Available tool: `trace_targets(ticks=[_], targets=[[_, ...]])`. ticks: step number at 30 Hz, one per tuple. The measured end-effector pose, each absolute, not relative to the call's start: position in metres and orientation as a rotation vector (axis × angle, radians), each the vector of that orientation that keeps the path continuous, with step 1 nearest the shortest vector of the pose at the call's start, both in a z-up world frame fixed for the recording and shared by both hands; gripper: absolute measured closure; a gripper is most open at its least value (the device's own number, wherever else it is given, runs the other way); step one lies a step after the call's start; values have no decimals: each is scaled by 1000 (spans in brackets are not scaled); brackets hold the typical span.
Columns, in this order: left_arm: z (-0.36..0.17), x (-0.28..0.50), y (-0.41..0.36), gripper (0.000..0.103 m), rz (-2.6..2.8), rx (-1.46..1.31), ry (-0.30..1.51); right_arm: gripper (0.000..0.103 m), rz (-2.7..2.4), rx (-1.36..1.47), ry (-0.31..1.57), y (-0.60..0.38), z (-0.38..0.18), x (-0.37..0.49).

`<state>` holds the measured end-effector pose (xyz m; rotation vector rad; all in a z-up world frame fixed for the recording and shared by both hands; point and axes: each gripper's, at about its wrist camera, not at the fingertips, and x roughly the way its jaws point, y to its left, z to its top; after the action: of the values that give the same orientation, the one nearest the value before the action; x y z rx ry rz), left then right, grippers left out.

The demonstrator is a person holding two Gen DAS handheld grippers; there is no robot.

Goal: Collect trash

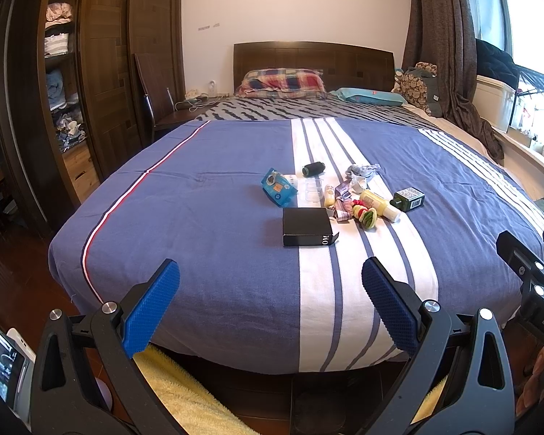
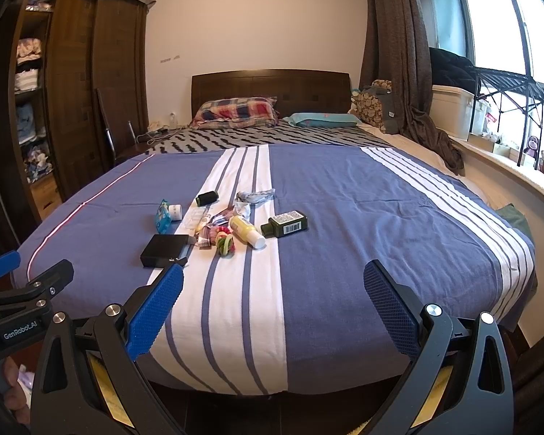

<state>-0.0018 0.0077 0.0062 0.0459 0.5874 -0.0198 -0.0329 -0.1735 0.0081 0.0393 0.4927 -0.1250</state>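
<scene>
Evidently nothing collected yet; whole job left, no bin or bag in view.
Landmark: black box on bed, on blue-white stripe boundary.
Clutter, all beyond or right of black box: blue wipes pack, black spool, crumpled wrappers, hair ties, yellow bottle, green bottle, grey cloth.
Left gripper: jaws wide apart, empty, well short of black box.
Right gripper: jaws wide apart, empty, likewise well short.

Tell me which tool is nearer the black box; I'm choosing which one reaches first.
Left, probably. The left tool points almost straight at the black box, which lies just ahead of its open fingers. The right tool has the box ahead and off to its left.
</scene>
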Motion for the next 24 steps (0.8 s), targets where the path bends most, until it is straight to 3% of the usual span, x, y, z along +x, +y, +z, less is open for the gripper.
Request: trace_targets(ticks=[24], targets=[[0,8,21,8,1,44,623,3,-117,58,491,-183,-4,-26]])
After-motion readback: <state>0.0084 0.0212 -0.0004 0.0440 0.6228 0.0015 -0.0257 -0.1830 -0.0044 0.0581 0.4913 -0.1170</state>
